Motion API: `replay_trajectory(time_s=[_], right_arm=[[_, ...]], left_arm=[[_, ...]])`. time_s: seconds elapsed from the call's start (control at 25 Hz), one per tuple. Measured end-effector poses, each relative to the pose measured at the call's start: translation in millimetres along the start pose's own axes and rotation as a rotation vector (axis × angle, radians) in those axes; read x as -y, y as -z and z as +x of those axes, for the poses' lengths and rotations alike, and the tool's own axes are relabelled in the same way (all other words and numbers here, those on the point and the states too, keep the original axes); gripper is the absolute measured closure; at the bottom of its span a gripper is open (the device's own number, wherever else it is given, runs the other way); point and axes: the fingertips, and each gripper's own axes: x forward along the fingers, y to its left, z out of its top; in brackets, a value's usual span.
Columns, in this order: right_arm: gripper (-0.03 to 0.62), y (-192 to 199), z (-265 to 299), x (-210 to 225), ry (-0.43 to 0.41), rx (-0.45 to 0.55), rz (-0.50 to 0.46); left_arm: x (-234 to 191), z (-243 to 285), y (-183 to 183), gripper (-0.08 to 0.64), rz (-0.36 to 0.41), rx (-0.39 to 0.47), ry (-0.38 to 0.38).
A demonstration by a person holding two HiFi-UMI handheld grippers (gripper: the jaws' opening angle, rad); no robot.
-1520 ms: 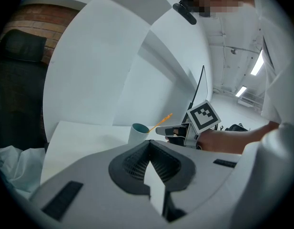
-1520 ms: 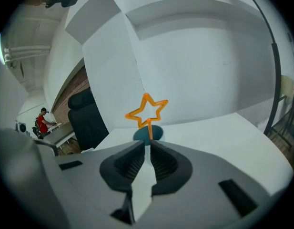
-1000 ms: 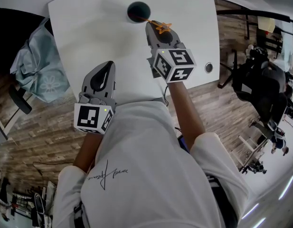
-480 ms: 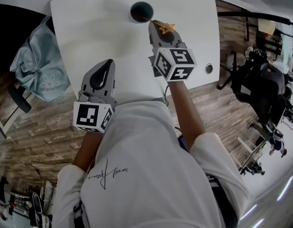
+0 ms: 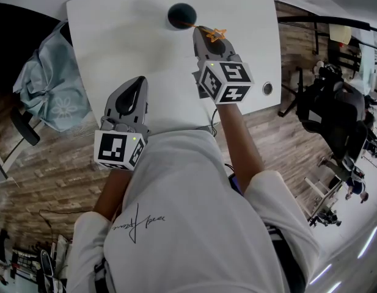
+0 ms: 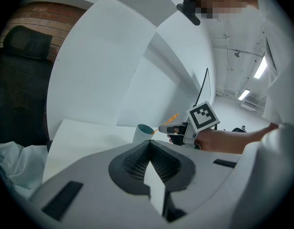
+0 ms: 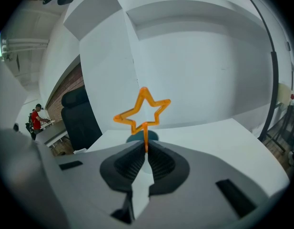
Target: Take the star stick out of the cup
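Observation:
A dark teal cup [image 5: 181, 15] stands near the far edge of the white table [image 5: 115, 35]. My right gripper [image 5: 199, 32] is shut on the thin orange star stick [image 5: 215, 35] just right of the cup. The stick slants from the cup's rim up to the star. In the right gripper view the star [image 7: 143, 109] rises above the closed jaws, with the cup [image 7: 135, 137] partly hidden behind them. My left gripper [image 5: 138, 82] rests shut and empty over the table's near side. Its view shows the cup [image 6: 144, 132], the star stick [image 6: 172, 117] and the right gripper [image 6: 171, 128] ahead.
A light blue cloth [image 5: 51, 90] lies on a dark chair left of the table. A black office chair [image 5: 335, 115] stands on the wood floor at right. A round cable hole [image 5: 267, 88] sits near the table's right front corner.
My right gripper with the star stick has drifted slightly right, away from the cup. The left gripper has stayed put.

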Motion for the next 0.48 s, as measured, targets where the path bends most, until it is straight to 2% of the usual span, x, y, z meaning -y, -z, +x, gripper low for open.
replay_trajectory(time_s=[0.48], right_arm=[[0.568,-12,-10,-2,0.004,0.024,-0.02]], left_arm=[[3,-4,-3,0.552,-0.002,0.019,0.005]])
